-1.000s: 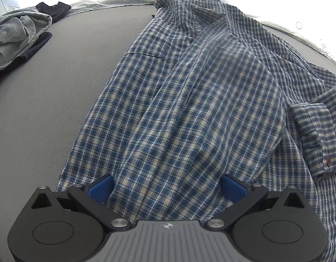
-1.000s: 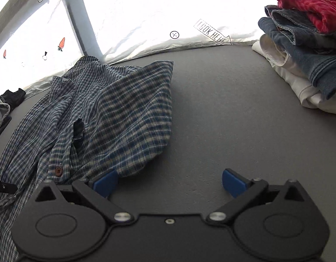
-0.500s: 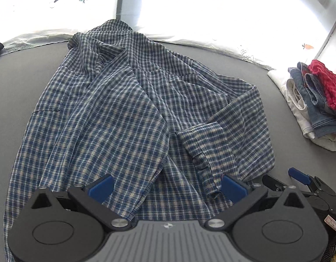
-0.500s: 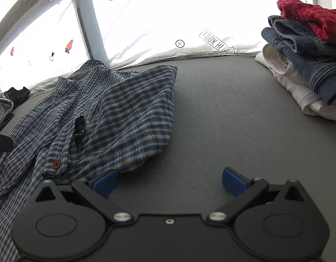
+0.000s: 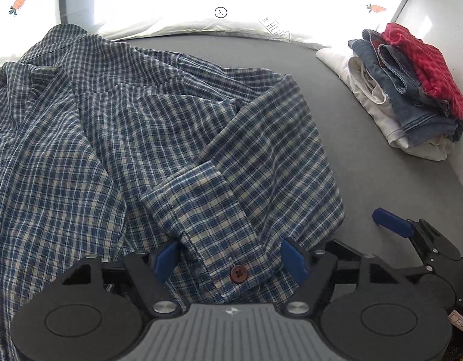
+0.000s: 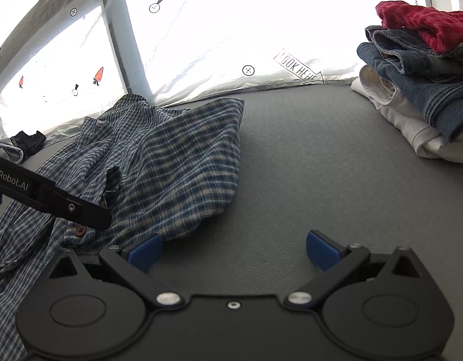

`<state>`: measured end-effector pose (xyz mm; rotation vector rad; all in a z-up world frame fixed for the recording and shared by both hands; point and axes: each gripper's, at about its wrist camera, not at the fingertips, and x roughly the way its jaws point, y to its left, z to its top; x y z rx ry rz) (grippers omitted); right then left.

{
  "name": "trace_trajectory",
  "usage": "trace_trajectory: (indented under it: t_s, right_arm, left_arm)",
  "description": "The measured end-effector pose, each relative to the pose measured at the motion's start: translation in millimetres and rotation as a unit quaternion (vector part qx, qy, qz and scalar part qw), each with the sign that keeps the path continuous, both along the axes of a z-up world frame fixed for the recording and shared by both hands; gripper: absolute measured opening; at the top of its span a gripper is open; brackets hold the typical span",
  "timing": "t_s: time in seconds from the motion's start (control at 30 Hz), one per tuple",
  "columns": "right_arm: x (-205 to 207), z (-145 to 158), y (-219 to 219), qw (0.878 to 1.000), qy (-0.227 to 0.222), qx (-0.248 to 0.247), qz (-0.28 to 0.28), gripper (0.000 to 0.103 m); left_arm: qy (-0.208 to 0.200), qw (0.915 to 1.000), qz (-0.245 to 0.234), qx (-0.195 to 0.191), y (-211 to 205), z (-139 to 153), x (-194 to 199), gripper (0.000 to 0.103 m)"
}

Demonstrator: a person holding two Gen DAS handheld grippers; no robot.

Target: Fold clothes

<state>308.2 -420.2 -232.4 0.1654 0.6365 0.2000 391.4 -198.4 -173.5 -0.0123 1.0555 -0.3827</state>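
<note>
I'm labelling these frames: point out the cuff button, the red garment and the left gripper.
cuff button (image 5: 238,273): left wrist view, button's centre.
red garment (image 6: 424,24): right wrist view, top fold.
left gripper (image 5: 231,257): left wrist view, midway between closing fingertips.

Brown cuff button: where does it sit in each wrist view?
Left wrist: brown button sits bottom centre on the plaid shirt cuff, between the closing jaws of the left hand-held gripper.
Right wrist: button at lower left, just under the left hand-held gripper's black finger.
Shared landmark: folded clothes stack, at right.
</note>
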Motion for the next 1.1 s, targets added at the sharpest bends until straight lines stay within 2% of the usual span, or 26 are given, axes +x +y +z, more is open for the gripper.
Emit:
trace_trajectory:
  t_s: [0.07, 0.13, 0.23, 0.47, 0.6, 0.83, 0.93, 1.03, 1.1]
  right_arm:
    - [-0.4, 0.0, -0.3, 1.0, 0.0, 0.002, -0.001, 0.103]
    - [-0.6, -0.1, 0.3, 1.0, 0.0, 0.0, -0.001, 0.103]
    - [-0.7, -0.3, 3.4, 1.0, 0.001, -0.009, -0.001, 0.103]
    - [0.6, -1.4, 23.2, 0.997, 0.012, -0.075, -0.002, 0.103]
    - [0.4, -2.1, 26.7, 0.996, 0.015, -0.092, -0.004, 0.103]
    - [0.4, -2.9, 28.5, 0.995, 0.022, -0.096, -0.016, 0.103]
    - [4.3, 1.6, 36.8, 0.991, 0.062, -0.101, -0.059, 0.103]
    - [8.4, 8.3, 48.8, 0.979, 0.125, -0.094, -0.131, 0.103]
    - [7.1, 9.8, 56.8, 0.975, 0.143, -0.096, -0.142, 0.103]
  left_arm:
    - [-0.009, 0.9999, -0.002, 0.005, -1.8, -1.7, -0.1, 0.044]
    - [-0.018, 0.9998, -0.003, 0.0, 1.5, 1.4, -1.0, 0.022]
    - [-0.034, 0.9989, 0.009, -0.029, 15.3, 12.4, -1.1, 0.014]
    - [-0.113, 0.9908, 0.052, -0.052, 49.0, 54.6, 2.9, 0.012]
    - [-0.167, 0.981, 0.089, -0.044, 82.7, 81.0, 4.7, 0.012]
    - [-0.204, 0.96, 0.184, -0.055, 161.8, 105.4, 12.4, 0.012]
    - [-0.214, 0.9512, 0.218, -0.043, 192.9, 107.6, 14.7, 0.012]
    - [-0.212, 0.9446, 0.248, -0.036, 223.9, 103.0, 18.8, 0.012]
    - [-0.205, 0.9411, 0.266, -0.036, 242.2, 96.4, 21.9, 0.012]
